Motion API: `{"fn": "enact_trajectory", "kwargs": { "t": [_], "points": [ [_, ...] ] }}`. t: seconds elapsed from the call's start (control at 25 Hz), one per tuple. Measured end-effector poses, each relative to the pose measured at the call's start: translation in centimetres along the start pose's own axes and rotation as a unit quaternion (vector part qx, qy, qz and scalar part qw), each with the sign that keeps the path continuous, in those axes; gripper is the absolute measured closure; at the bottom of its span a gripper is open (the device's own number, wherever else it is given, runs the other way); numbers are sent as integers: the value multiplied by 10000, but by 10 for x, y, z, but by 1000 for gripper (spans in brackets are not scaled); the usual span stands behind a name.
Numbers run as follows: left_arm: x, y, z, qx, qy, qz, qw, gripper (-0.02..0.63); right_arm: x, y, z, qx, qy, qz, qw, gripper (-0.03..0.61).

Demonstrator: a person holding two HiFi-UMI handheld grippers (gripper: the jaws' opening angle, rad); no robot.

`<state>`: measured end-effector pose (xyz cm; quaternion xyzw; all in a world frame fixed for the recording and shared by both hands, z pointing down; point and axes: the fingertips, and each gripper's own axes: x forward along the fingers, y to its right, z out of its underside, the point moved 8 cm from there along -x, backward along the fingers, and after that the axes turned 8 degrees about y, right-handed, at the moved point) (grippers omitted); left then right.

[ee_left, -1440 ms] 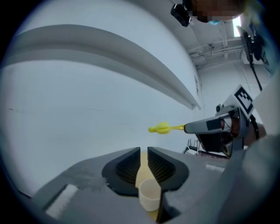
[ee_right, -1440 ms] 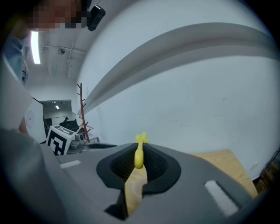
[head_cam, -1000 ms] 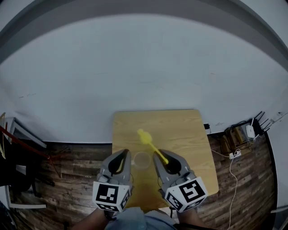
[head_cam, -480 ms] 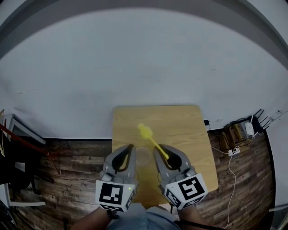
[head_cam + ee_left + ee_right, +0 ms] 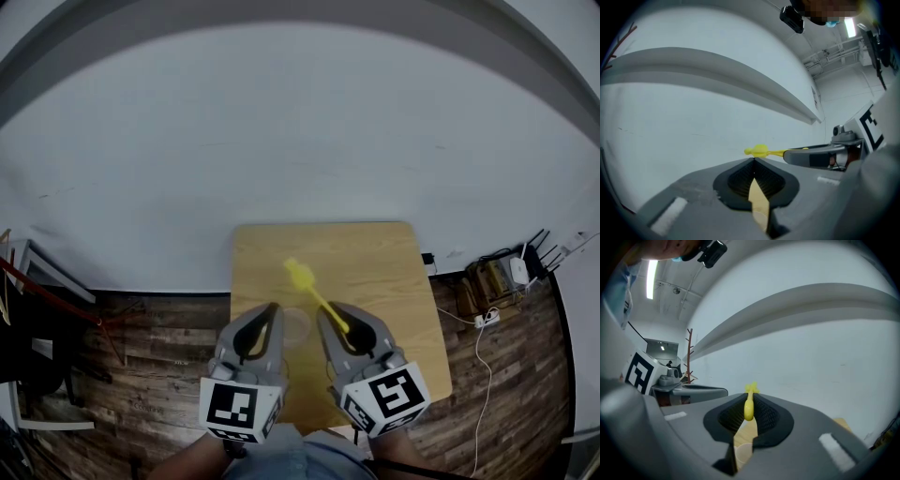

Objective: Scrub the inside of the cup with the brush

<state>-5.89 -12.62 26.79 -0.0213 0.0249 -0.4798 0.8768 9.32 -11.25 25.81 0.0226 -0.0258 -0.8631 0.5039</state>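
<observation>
A clear cup (image 5: 296, 326) stands on the wooden table (image 5: 375, 272), between my two grippers. My right gripper (image 5: 324, 311) is shut on the handle of a yellow brush (image 5: 309, 289), whose bristle head points away over the table, above and beyond the cup. In the right gripper view the brush (image 5: 749, 408) sits pinched between the pads, and the cup (image 5: 743, 452) shows through the gap below. My left gripper (image 5: 273, 311) is shut with nothing in it, its tip just left of the cup. The left gripper view shows the brush head (image 5: 758, 151) past the closed tips (image 5: 753, 160).
The small table stands against a pale wall (image 5: 300, 141). Dark plank floor (image 5: 150, 375) lies on both sides. Cables and a power strip (image 5: 487, 319) lie on the floor at the right, and a dark rack (image 5: 37, 319) stands at the left.
My left gripper has edged right, closer to the cup. The right gripper and the brush have barely moved.
</observation>
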Motion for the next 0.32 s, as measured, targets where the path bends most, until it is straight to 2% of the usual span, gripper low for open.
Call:
{"fn": "enact_trajectory", "kwargs": {
  "t": [0.32],
  "points": [
    [-3,8,-2,109,13,-19,9999,594,-4,3,-1,43,75,-94,9999,538]
  ]
}}
